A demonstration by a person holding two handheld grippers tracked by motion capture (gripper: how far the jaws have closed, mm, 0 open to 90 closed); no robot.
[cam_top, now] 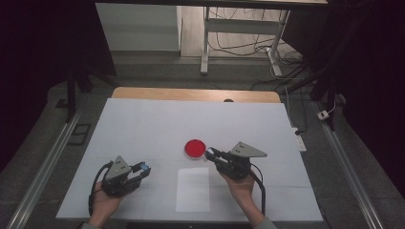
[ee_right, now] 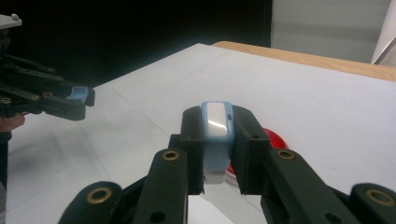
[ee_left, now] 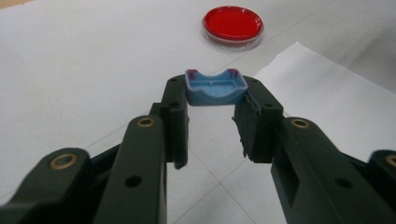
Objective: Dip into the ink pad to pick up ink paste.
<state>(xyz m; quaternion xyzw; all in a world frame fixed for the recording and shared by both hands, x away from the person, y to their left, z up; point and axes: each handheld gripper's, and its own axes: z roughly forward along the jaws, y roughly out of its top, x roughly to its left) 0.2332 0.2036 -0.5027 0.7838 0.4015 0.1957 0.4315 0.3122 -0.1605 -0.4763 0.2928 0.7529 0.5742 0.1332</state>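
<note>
While both grippers hover low over the white table, we see each one clamped on a small blue plastic piece. In the left gripper view, the left gripper pinches a blue cap-like piece at the very tips of its jaws — the piece is open toward the camera, shallow, with a curved dip in its rim and faint reddish marks at its corners. The jaws stand fairly wide, spanned by the piece between them. In the high view the same left gripper sits at the near left of the table, held in the person's left hand, its blue load just visible at the tips.

In the right gripper view, the right gripper grips a pale blue block with a white face — upright between the pads, jaws drawn in close against its sides. In the high view we find the right gripper just beside the red dish, its tips near the dish's right edge; whether they touch it we cannot tell. The right hand holds it from below.

The red dish is a round, clear-rimmed one, lying flat near the table's middle. A white sheet of paper lies just in front of it, between the two hands, toward the near edge.
</note>
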